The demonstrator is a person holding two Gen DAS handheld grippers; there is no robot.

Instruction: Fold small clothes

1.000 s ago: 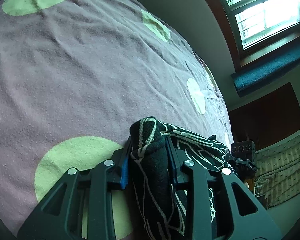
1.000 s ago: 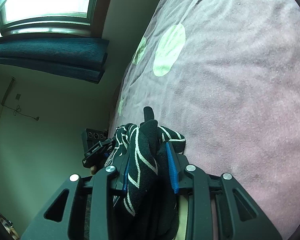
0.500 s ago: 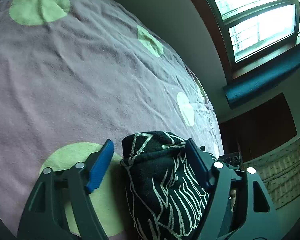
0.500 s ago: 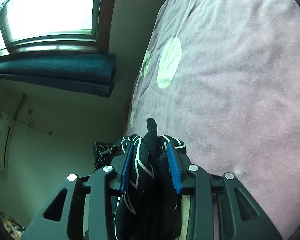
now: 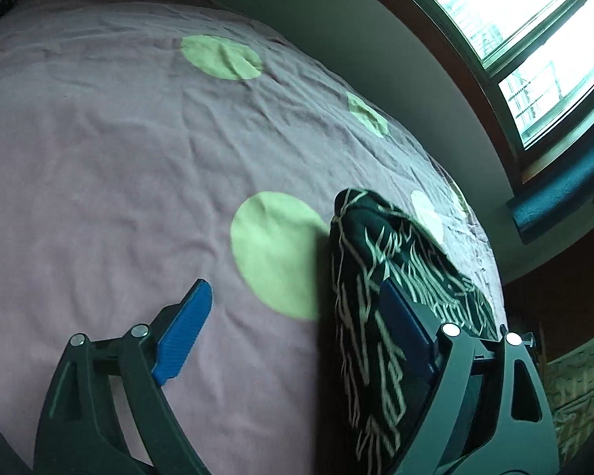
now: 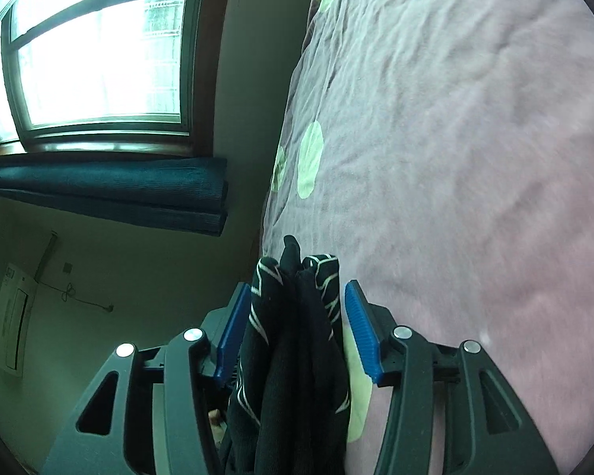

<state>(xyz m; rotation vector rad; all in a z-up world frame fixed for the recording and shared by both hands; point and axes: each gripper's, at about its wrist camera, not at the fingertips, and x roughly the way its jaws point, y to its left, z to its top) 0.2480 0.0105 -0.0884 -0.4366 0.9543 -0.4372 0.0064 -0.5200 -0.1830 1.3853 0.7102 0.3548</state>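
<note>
A small black garment [image 5: 376,261] with pale line pattern lies bunched on the mauve blanket [image 5: 99,158], beside a pale green dot [image 5: 277,249]. My left gripper [image 5: 293,289] hangs over the blanket with its jaws wide and still opening. The garment leans against the inner side of its right finger [image 5: 406,332], and the left pad [image 5: 184,332] is clear of it. In the right wrist view the same garment [image 6: 297,336] stands between the blue pads of my right gripper [image 6: 297,285]. Those jaws are opening, and a gap shows at the right pad [image 6: 360,332].
The bed's edge [image 6: 273,206] drops off near the garment. Beyond it are a pale wall, a bright window [image 6: 99,59] and a dark blue cushion [image 6: 107,190] on the sill. A white panel [image 6: 12,316] hangs on the wall. Dark wood furniture [image 5: 558,297] stands past the bed.
My left jaws let go of the garment and spread wide, shifting left so the cloth now sits at the right finger. My right jaws widened around the cloth.
</note>
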